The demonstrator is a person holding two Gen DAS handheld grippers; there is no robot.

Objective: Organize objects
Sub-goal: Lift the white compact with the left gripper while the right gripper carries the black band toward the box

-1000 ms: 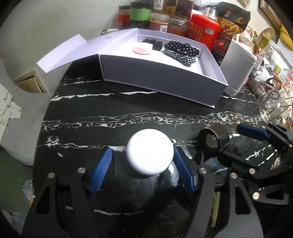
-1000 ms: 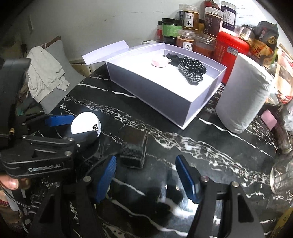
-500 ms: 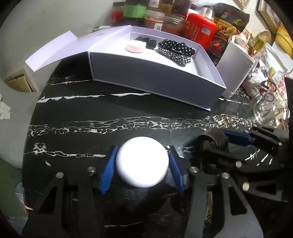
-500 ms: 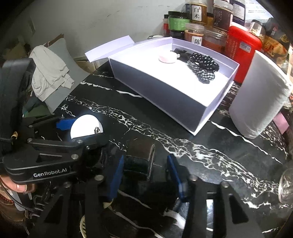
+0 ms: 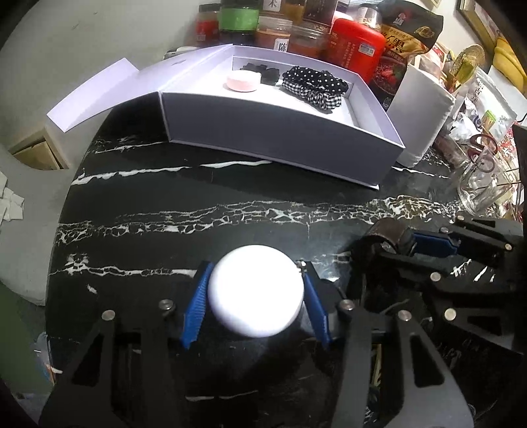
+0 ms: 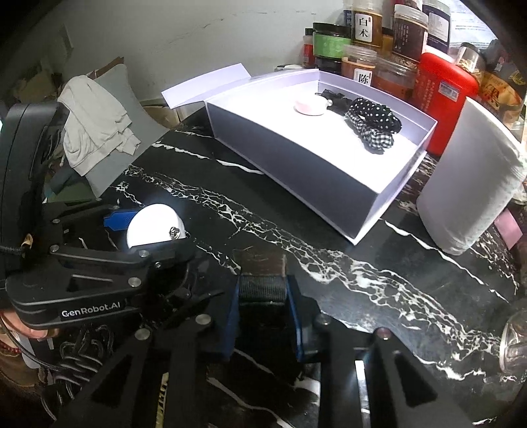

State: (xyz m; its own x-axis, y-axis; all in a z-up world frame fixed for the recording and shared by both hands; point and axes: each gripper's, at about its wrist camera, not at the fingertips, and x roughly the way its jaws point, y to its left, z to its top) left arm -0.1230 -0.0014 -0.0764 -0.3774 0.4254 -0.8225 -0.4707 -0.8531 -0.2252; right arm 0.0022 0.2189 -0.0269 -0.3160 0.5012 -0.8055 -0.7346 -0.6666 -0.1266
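Left hand-held gripper (image 5: 255, 298) closed in on a round white compact (image 5: 256, 289), blue pads (image 5: 197, 304) pressed against both its sides, low center of the left wrist view, over the black marble counter (image 5: 184, 210). Right hand-held gripper (image 6: 263, 309) narrowed to a pinch on a small dark ribbed band (image 6: 262, 289), blue pads touching each side, bottom center of the right wrist view; same band seen at right of the left view (image 5: 388, 232). "GenRobot.AI" printed in white on the left tool's body, lower left of the right view. Open white box (image 6: 296, 158) upper center on the counter, holding a pink round case (image 6: 309, 106), a black item behind it, and polka-dot and checked scrunchies (image 6: 374, 123). White paper roll (image 6: 474, 184) at right, just beside the box. Behind, a red container (image 6: 444, 95) and jars (image 6: 364, 28) with Chinese labels, "白术" on one, "陈" on another; dark snack bag (image 5: 405, 36) upper right of the left view, its print too small to read fully.
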